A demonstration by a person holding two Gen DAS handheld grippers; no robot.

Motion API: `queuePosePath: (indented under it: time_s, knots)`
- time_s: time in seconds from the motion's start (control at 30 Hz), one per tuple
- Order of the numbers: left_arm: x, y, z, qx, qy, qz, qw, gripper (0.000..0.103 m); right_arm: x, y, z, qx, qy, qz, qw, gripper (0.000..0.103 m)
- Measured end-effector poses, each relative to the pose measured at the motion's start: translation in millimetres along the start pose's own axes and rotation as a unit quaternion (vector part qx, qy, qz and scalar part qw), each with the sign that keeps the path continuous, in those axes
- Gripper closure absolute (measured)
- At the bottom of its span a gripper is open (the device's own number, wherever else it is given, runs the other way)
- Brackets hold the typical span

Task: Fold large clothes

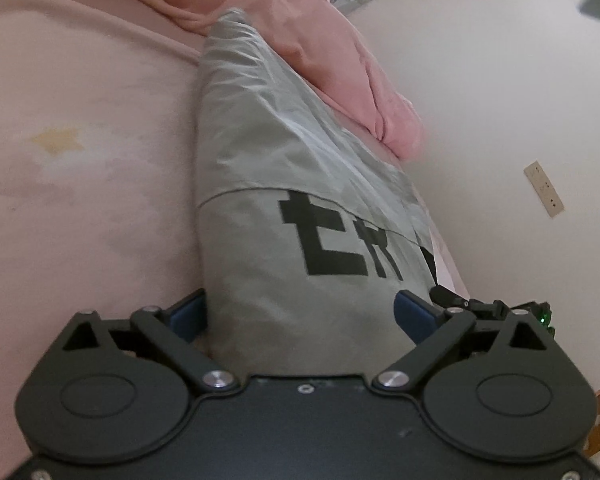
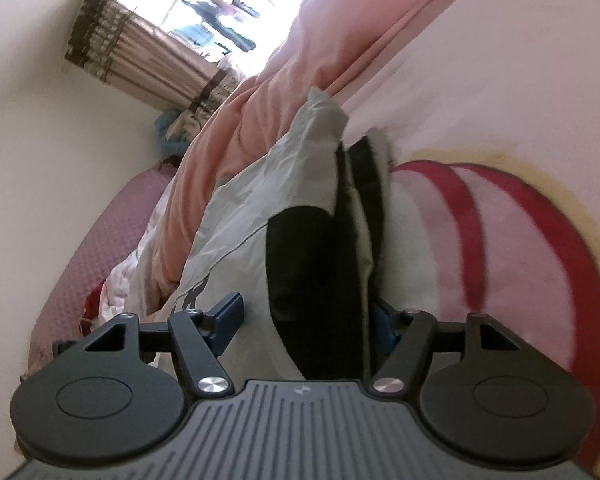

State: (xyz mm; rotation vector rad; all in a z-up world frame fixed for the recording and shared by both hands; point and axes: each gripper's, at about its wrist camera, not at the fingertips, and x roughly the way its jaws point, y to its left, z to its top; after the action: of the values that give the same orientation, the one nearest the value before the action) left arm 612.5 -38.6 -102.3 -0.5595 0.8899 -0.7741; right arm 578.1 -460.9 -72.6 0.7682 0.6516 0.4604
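While both grippers' jaws stand spread around it, the grey garment [image 1: 300, 208] shows black letters, partly readable "tr".

A bright window [image 2: 204, 4] with striped curtains [image 2: 140, 52], pale walls [image 1: 500, 80], and a pink bedspread [image 1: 80, 140].

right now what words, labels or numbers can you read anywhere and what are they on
"tr" or "tri": large black block letters on the grey garment in the left wrist view, cut off at its right edge, so the whole word cannot be read.
Grey print on the same garment in the right wrist view: mostly hidden, unreadable.
Small emblem on the right gripper's body: too small to read.
Nothing else legible.
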Motion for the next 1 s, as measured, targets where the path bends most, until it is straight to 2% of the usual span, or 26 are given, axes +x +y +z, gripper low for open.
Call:
queuePosePath:
  time_s: [0.13, 0.27, 0.4, 0.47, 0.53, 0.57, 0.63, 0.67, 0.73, 0.83, 1.0]
  knots:
    - [9.9, 5.9, 7.5, -0.027, -0.018, -0.019, 0.9993, 0.002, 2.9, 3.3, 1.7, -0.019, 0.006, 0.002, 1.000, 0.013]
    - [24.7, -3.4, 10.1, -0.003, -0.022, -0.005, 0.9997, 0.001, 7.2, 5.6, 3.7, -0.032, 0.005, 0.003, 0.999, 0.010]
    - [28.9, -3.8, 14.1, -0.031, -0.028, -0.006, 0.9991, 0.001, 7.8, 6.6, 2.7, -0.033, 0.001, 0.000, 0.999, 0.012]
    - [29.1, -7.0, 14.2, -0.034, -0.031, 0.008, 0.9989, 0.006, 6.4, 6.6, 1.9, -0.026, 0.000, -0.006, 1.000, 0.021]
    - [26.5, -13.3, 11.3, -0.024, -0.038, 0.040, 0.9982, 0.026, 4.3, 6.5, 0.7, -0.020, -0.002, -0.012, 1.000, 0.035]
    - [24.9, -15.5, 9.8, -0.020, -0.039, 0.052, 0.9977, 0.028, 3.4, 6.7, -0.2, -0.018, -0.002, -0.014, 1.000, 0.038]
    - [25.7, -15.2, 8.4, -0.020, -0.042, 0.063, 0.9969, 0.038, 0.6, 7.2, -1.4, -0.013, -0.004, -0.014, 1.000, 0.050]
    - [25.8, -15.8, 8.4, -0.019, -0.042, 0.067, 0.9966, 0.041, 1.2, 9.3, -2.1, -0.011, -0.007, -0.011, 1.000, 0.053]
    - [23.3, -19.2, 8.6, -0.019, -0.044, 0.069, 0.9965, 0.053, -1.1, 14.7, -3.6, -0.011, -0.011, -0.004, 1.000, 0.065]
    - [15.5, -23.8, 9.6, -0.021, -0.047, 0.064, 0.9966, 0.063, -7.0, 26.6, -4.9, -0.013, -0.018, 0.000, 1.000, 0.074]
    - [-20.1, -35.6, 5.8, -0.007, -0.060, 0.051, 0.9969, 0.067, -19.3, 59.3, -10.8, -0.027, -0.021, 0.006, 0.999, 0.080]
